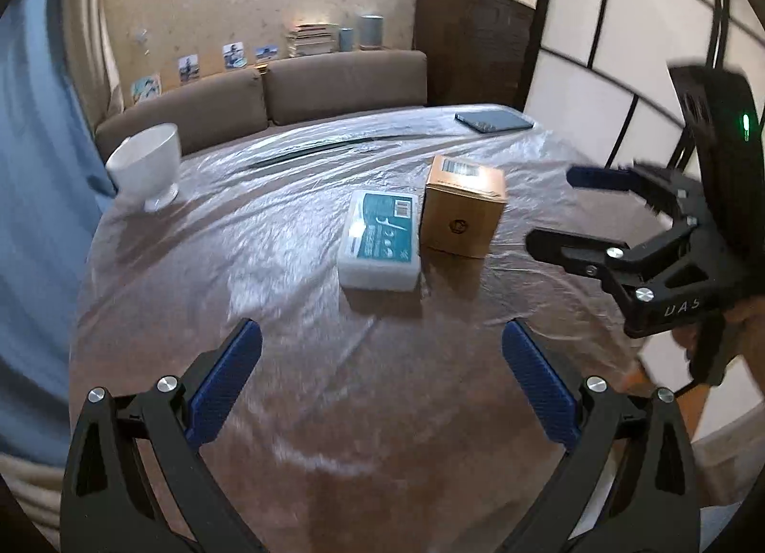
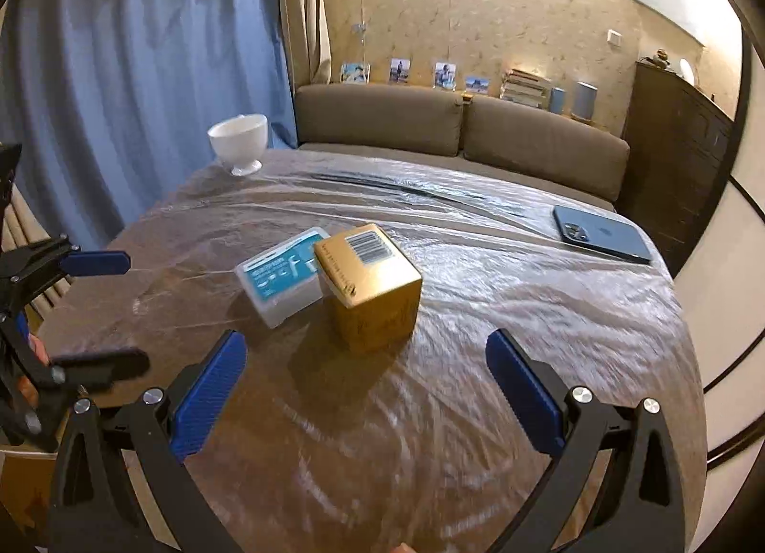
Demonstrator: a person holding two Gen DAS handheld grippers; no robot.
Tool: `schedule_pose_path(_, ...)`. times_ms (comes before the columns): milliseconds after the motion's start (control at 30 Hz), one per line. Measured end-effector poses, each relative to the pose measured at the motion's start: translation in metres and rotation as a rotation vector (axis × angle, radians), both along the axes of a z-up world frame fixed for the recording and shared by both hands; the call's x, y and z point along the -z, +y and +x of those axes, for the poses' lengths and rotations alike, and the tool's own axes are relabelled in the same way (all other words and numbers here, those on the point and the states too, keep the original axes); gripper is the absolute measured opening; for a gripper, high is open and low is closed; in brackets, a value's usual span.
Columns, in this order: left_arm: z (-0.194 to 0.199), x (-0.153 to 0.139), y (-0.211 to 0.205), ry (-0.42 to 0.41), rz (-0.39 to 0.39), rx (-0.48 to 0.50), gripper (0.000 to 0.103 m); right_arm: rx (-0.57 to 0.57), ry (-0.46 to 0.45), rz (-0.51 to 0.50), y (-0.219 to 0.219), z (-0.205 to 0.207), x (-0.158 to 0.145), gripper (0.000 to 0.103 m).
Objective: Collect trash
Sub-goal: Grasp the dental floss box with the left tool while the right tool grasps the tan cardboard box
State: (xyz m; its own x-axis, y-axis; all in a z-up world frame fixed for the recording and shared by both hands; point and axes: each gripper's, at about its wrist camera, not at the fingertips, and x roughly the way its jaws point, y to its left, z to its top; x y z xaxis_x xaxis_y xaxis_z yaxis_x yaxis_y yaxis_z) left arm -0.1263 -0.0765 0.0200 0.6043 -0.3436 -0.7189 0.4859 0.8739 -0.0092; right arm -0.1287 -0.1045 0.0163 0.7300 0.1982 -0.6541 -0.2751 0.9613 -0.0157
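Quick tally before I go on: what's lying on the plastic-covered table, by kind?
Boxes: 2, a white plastic box with a teal label and a gold cardboard box with a barcode
White footed ceramic bowl: 1
Blue smartphone lying face down: 1
Total: 4

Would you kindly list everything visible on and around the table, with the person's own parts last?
gold box: one, gold-brown with barcode, table centre
white box: one, white with teal label, touching the gold box
bowl: one, white, footed, far table edge by the curtain
phone: one, blue, face down, far right side of the table
table: one, brown under clear plastic sheet
sofa: one, brown, behind the table
curtain: one, blue, left
left gripper: one, black with blue pads, open, empty
right gripper: one, black with blue pads, open, empty
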Motion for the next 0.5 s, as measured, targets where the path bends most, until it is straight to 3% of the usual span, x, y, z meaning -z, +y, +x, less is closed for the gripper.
schedule_pose_path(100,0.019,0.01,-0.006,0.012,0.03,0.007,0.101,0.001,0.024,0.006,0.004,0.021,0.008,0.098)
schedule_pose_path(233,0.043,0.021,-0.01,0.057,0.018,0.026,0.101,-0.009,0.071,0.026,0.006,0.046,0.021,0.089)
schedule_pose_path(333,0.055,0.026,-0.014,0.07,0.028,0.044,0.101,-0.002,0.1,0.026,0.005,0.06,0.028,0.076)
schedule_pose_path(500,0.071,0.029,-0.02,0.068,0.038,0.05,0.101,0.018,0.114,0.051,0.001,0.073,0.034,0.071)
